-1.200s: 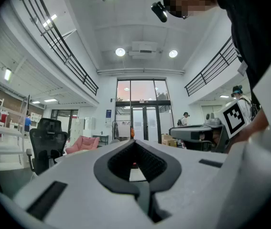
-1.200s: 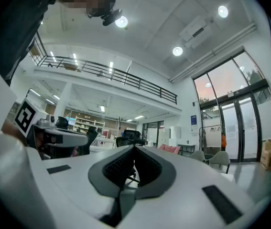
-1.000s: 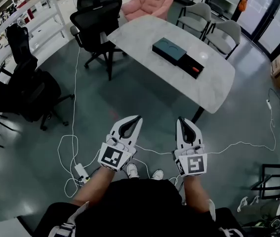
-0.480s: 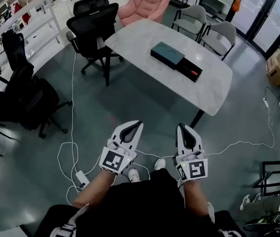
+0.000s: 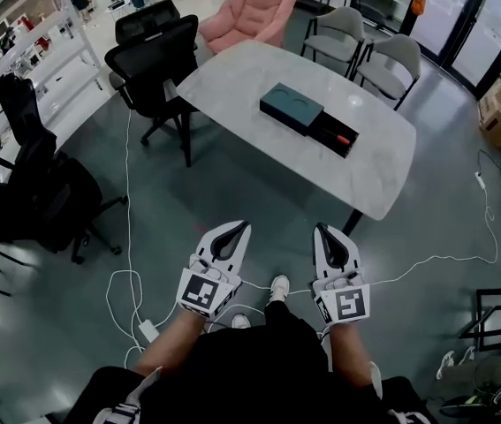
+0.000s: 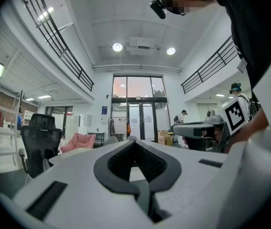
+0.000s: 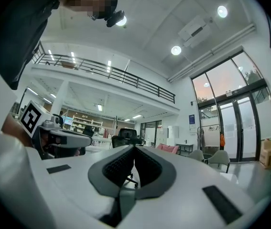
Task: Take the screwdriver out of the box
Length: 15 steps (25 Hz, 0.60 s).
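Observation:
A dark teal box point(image 5: 292, 107) lies on the pale marble table point(image 5: 232, 78) well ahead of me. Its black drawer point(image 5: 332, 136) is pulled out to the right, and an orange-red screwdriver point(image 5: 343, 139) lies inside. Both grippers are held level over the floor, short of the table and far from the box. My left gripper point(image 5: 244, 226) point(image 6: 133, 139) is shut, its tips meeting with nothing between them. My right gripper point(image 5: 322, 229) point(image 7: 134, 147) is likewise shut and empty.
Two black office chairs point(image 5: 148, 56) stand at the table's left, a pink armchair point(image 5: 254, 11) and two grey chairs point(image 5: 396, 60) behind it. A black chair point(image 5: 34, 184) stands at left. White cables point(image 5: 131, 268) and a power strip point(image 5: 148, 329) lie on the floor near my feet point(image 5: 278, 285).
The person has stepped toward the table, so table and box sit a little lower and nearer in the head view. Both grippers stay shut and side by side.

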{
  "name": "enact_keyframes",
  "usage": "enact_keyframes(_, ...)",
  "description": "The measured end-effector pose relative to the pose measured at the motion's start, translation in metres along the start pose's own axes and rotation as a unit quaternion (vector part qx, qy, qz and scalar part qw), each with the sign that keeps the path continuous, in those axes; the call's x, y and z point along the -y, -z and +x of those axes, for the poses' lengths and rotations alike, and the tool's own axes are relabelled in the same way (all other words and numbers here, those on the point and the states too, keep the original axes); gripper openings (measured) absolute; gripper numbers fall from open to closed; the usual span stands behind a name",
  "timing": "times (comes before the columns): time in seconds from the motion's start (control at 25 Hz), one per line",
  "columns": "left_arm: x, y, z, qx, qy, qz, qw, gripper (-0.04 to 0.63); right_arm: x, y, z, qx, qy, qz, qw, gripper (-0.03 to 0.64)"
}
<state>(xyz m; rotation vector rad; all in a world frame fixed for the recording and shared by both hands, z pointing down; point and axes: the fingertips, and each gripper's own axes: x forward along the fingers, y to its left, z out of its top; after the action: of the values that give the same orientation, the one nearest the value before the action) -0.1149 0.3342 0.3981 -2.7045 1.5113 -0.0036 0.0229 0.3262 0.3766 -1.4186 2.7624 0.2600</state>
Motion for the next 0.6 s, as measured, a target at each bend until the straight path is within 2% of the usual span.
enact_keyframes(0.28, -0.013, 0.002, 0.069, -0.001, -0.001, 0.005, 1.0, 0.005, 0.055, 0.02, 0.035, -0.003, 0.001, 0.004, 1.0, 0.023)
enact_keyframes(0.6, -0.018, 0.009, 0.138, -0.016, -0.011, 0.005, 0.9998, 0.005, 0.11, 0.049, 0.071, -0.023, -0.023, 0.011, 0.999, 0.023)
